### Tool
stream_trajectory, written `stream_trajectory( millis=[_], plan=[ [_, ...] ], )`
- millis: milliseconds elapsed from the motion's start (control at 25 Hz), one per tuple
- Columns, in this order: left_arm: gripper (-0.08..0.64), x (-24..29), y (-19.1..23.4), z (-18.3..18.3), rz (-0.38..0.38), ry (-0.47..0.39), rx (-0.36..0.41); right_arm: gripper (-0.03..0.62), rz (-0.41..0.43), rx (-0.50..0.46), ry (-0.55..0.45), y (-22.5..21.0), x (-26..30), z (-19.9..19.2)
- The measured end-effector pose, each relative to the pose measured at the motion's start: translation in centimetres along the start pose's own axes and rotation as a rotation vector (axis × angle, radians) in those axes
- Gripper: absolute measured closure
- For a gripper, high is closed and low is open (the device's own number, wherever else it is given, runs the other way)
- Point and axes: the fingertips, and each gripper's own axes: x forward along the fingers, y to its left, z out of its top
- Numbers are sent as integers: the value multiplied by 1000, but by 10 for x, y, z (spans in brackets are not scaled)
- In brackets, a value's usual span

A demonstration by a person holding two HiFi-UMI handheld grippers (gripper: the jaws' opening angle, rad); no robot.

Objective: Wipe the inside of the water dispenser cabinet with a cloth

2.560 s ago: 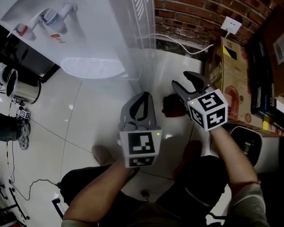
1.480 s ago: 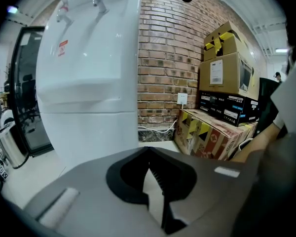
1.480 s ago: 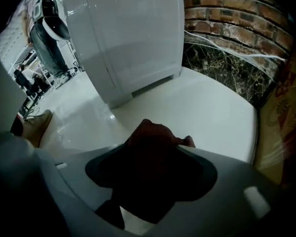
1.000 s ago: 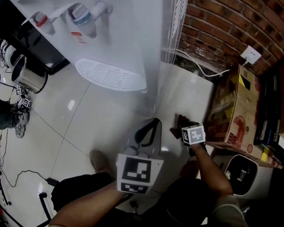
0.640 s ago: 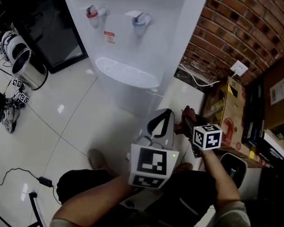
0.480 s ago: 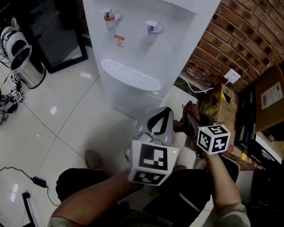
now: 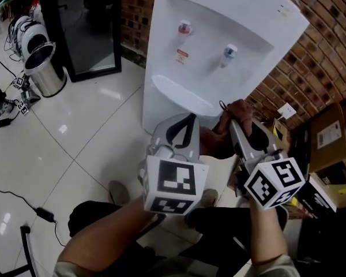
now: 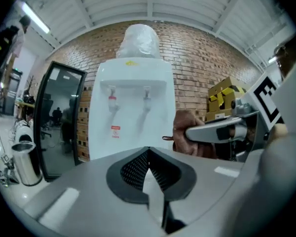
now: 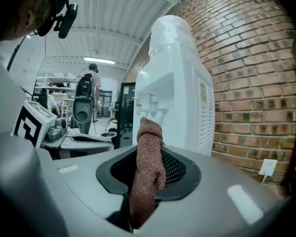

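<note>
Writing: a small red-and-white label (image 7: 181, 55) sits on the water dispenser (image 7: 242, 25) front, under the red tap (image 7: 184, 26); its print is too small to read. There is a yellow mark on the dispenser's top edge, also unreadable. Both grippers carry cubes with black-and-white square markers. A white sticker is on a cardboard box (image 7: 328, 134) to the right of the right gripper; its text can't be made out.

Left gripper (image 8: 148, 154): jaws pressed together, nothing between them. The dispenser stands straight ahead of it, with the blue tap (image 8: 147, 93) beside the red one and a wrapped bottle (image 8: 140, 41) on top.

Right gripper (image 9: 144, 154): jaws clamped on the cloth (image 9: 150, 132), a reddish-brown knit strip that sticks up past the tips and hangs down below them. It is level with the left gripper and just to its right, near the dispenser's right front corner.

Surroundings: a brick wall is behind and to the right of both grippers, with a wall socket (image 9: 269, 167) low at the right. A steel bin (image 7: 46, 74) and a dark glass door (image 7: 86, 27) are well off to the left gripper's left. A floor cable (image 7: 23, 198) lies below and to the left.

In the way: in the head view the two grippers cover most of the dispenser's lower front below the drip tray (image 7: 181, 94), so I cannot tell how the cabinet door stands.
</note>
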Motion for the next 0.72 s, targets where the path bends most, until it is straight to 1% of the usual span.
stream_trajectory(
  millis=[40, 120, 160, 200, 320, 440, 520, 640, 680, 720],
  plan=[
    [560, -1, 11, -5, 27, 9, -11, 480, 10, -16, -1, 6, 4, -1],
    [560, -1, 26, -14, 67, 32, -70, 480, 33, -23, 12, 11, 9, -7],
    [558, -1, 32, -16, 84, 35, -86, 480, 47, -13, 16, 13, 10, -10],
    [554, -2, 35, -18, 100, 36, -83, 480, 58, -6, 17, 13, 11, -12],
    [529, -2, 36, -32, 136, 56, -34, 480, 64, -23, 19, 10, 8, -15],
    [518, 1, 27, -59, 146, 137, -9, 480, 39, -15, 4, -4, 1, -14],
    [503, 9, 14, -68, 131, 173, 18, 482, 7, 11, -8, -17, -6, -15],
    [474, 21, -4, -84, 112, 192, 90, 482, -19, 19, 2, -31, -18, -21],
    [463, 26, -6, -96, 112, 219, 90, 482, -25, 10, 7, -35, -21, -22],
    [452, 32, -8, -109, 106, 257, 75, 482, -33, 3, 14, -40, -23, -25]
  ],
)
